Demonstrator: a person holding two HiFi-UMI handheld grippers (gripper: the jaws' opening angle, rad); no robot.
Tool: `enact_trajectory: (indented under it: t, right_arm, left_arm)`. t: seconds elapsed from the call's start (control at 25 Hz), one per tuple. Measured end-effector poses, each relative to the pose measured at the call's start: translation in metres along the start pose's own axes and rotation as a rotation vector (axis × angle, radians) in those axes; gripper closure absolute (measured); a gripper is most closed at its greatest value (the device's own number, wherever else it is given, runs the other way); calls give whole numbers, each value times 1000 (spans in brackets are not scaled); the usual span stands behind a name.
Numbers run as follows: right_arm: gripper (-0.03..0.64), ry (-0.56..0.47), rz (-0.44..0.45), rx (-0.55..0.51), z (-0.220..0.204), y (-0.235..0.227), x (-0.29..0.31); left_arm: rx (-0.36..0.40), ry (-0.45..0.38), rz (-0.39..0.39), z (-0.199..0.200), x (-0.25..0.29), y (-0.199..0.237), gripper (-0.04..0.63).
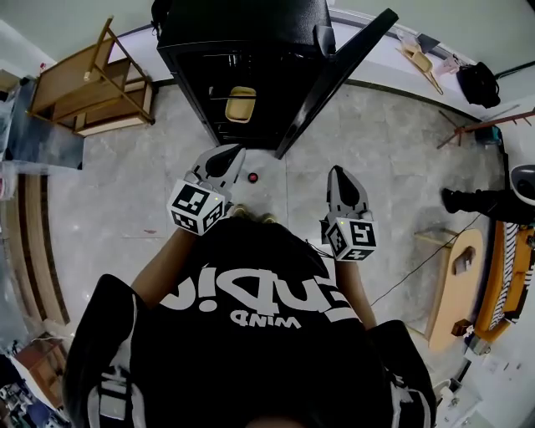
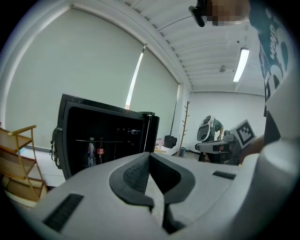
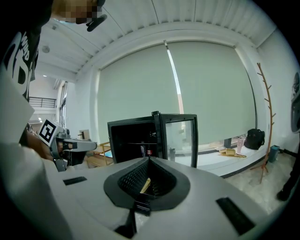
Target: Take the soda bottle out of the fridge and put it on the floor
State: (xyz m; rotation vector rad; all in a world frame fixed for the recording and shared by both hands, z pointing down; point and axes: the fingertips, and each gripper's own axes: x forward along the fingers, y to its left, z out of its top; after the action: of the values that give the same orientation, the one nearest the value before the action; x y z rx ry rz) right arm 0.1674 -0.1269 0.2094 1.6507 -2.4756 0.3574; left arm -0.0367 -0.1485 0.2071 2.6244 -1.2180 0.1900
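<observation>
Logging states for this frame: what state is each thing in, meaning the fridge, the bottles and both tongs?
Fridge: door swung open.
Soda bottle: on the floor in front of the fridge, red cap up, clear of both tongs.
Other bottles: upright on a shelf inside the fridge.
Left tongs: shut, empty.
Right tongs: shut, empty.

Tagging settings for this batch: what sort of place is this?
Probably a test room or office, not a kitchen: a black fridge stands open on tiled floor, near a wooden shelf and large window blinds.
</observation>
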Motion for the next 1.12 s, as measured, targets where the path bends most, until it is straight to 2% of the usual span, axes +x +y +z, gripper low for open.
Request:
enact_trajectory:
  t: [0.32, 1.12]
  right_arm:
    - [594, -24, -13, 24, 2, -3, -2]
    - [594, -33, -38, 21, -4, 2, -7]
  left_arm:
    - [-26, -34, 101, -3, -18, 11, 589]
    - [7, -41, 123, 3, -18, 10, 589]
